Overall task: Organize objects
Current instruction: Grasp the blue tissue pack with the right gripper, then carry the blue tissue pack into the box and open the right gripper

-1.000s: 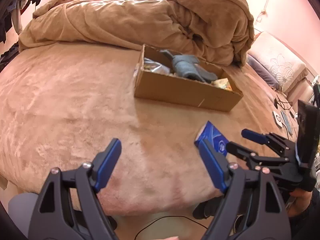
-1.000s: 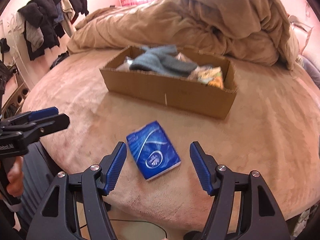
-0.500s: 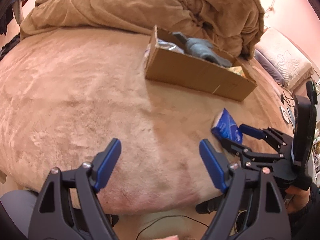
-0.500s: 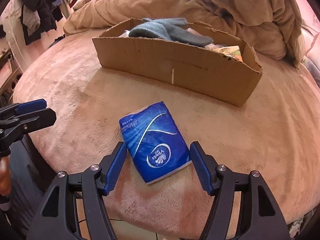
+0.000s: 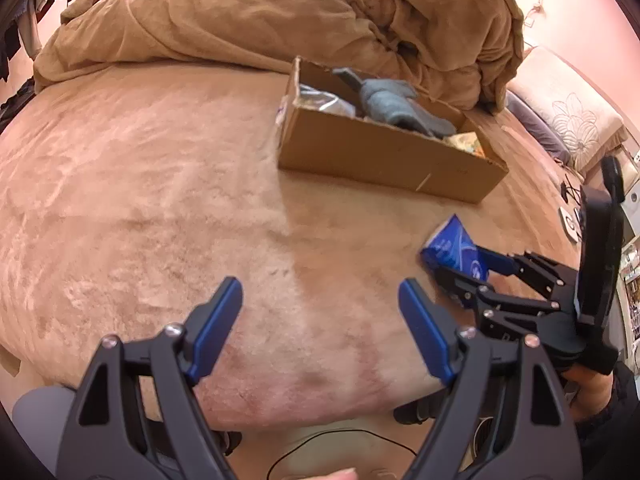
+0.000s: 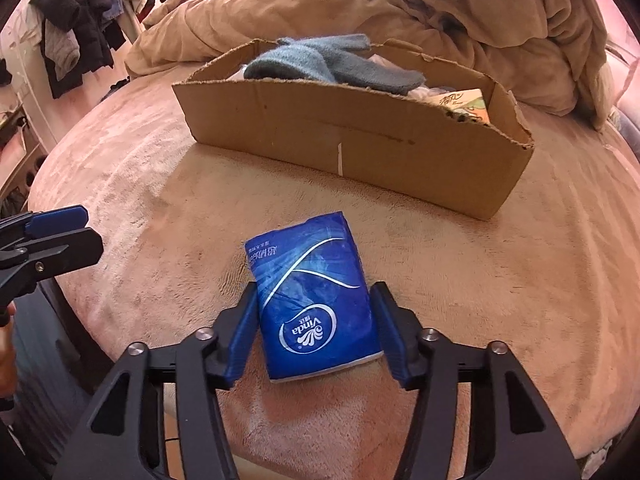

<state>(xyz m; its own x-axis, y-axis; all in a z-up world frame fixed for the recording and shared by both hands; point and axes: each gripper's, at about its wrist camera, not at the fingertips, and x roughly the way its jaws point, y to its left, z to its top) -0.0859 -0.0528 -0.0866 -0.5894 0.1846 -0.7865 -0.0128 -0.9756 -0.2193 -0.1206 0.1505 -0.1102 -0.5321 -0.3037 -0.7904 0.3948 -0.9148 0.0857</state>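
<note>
A blue Vinda tissue pack (image 6: pixel 316 300) lies flat on the tan bed cover. My right gripper (image 6: pixel 316 328) has its jaws on both sides of the pack, closed in against it. The pack also shows in the left wrist view (image 5: pixel 454 246), between the right gripper's fingers (image 5: pixel 500 264). My left gripper (image 5: pixel 320 320) is open and empty over bare bed cover near the front edge. A cardboard box (image 6: pixel 352 140) behind the pack holds blue-grey gloves (image 6: pixel 328 64) and a yellow packet (image 6: pixel 464 104).
A bunched tan duvet (image 5: pixel 280 12) fills the back of the bed behind the box (image 5: pixel 380 156). Dark clothes (image 6: pixel 80 32) hang at the far left. A pillow (image 5: pixel 568 116) and cables lie to the right. The bed's front edge drops off just below both grippers.
My right gripper has moved forward and down onto the tissue pack and its jaws have narrowed onto it. The left gripper has stayed open and shifted its view slightly.
</note>
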